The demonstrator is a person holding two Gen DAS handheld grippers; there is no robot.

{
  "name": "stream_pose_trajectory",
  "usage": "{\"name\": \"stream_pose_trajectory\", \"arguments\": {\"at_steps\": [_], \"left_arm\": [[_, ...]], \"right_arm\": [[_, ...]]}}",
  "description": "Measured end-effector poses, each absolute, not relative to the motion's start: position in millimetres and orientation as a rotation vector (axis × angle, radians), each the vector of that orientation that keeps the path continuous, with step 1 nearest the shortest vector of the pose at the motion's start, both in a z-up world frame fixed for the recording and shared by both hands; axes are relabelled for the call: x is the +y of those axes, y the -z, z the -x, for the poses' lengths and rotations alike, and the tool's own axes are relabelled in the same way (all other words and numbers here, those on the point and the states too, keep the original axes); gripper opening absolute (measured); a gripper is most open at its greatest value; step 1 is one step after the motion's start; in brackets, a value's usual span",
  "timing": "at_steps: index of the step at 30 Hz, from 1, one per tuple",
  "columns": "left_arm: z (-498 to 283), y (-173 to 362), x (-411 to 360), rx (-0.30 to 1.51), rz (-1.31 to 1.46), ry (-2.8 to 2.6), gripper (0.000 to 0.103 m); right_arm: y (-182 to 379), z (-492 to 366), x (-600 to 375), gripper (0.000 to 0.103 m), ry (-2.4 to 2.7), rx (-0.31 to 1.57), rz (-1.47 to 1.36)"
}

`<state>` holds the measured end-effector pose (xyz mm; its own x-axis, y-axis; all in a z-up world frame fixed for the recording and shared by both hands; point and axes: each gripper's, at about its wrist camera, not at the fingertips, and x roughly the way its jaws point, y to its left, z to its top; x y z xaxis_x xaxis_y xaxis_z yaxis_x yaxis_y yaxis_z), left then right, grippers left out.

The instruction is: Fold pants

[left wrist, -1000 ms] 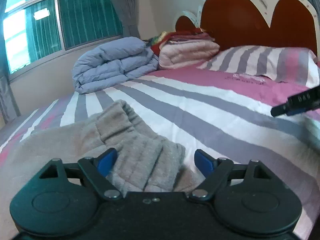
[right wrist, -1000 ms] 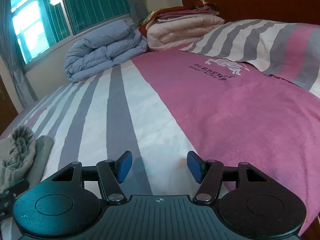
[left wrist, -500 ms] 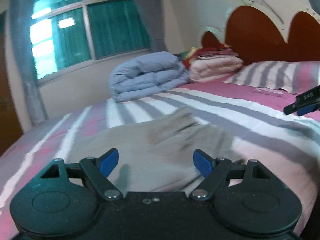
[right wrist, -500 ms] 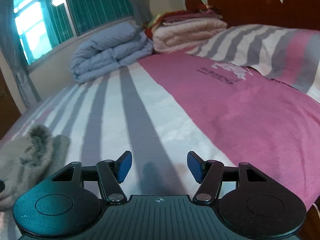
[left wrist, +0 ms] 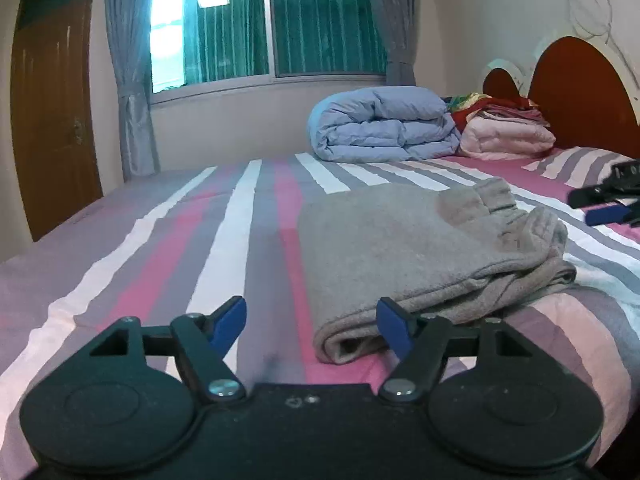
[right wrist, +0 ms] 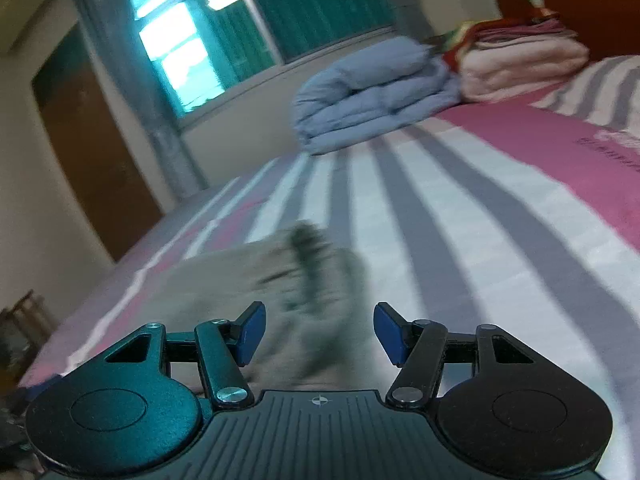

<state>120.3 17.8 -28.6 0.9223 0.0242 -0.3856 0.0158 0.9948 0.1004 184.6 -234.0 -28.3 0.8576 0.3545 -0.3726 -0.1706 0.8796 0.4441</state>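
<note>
Left wrist view: the left tongs (left wrist: 311, 322) hang spread and empty above the striped bed (left wrist: 160, 240); grey pants (left wrist: 420, 248) lie folded on it, their near fold just beside the right blue pad.
Far side: a blue duvet (left wrist: 384, 130) rests under the window (left wrist: 264, 24).
Right wrist view: the right tongs (right wrist: 319, 334) gape wide, holding nothing, over the blurred pants (right wrist: 288, 280) on the bed (right wrist: 480, 220).

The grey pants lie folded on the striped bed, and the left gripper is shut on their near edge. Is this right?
Not quite. In the left wrist view the left gripper is open and holds nothing; the pants lie folded on the striped bed, untouched.
</note>
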Motion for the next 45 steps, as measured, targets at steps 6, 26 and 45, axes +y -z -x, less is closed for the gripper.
{"name": "stream_pose_trajectory", "arguments": {"at_steps": [6, 26, 45], "left_arm": [[-120.8, 41.2, 30.0, 0.444, -0.098, -0.009, 0.059], [-146.4, 63.3, 52.3, 0.484, 0.069, -0.033, 0.058], [-147.9, 61.8, 59.3, 0.429, 0.104, -0.068, 0.068]], "right_arm": [[23.9, -186.9, -200.3, 0.061, -0.316, 0.471, -0.406], [39.3, -198.0, -176.3, 0.061, -0.312, 0.504, -0.374], [42.2, -235.8, -196.1, 0.019, -0.257, 0.549, -0.437]]}}
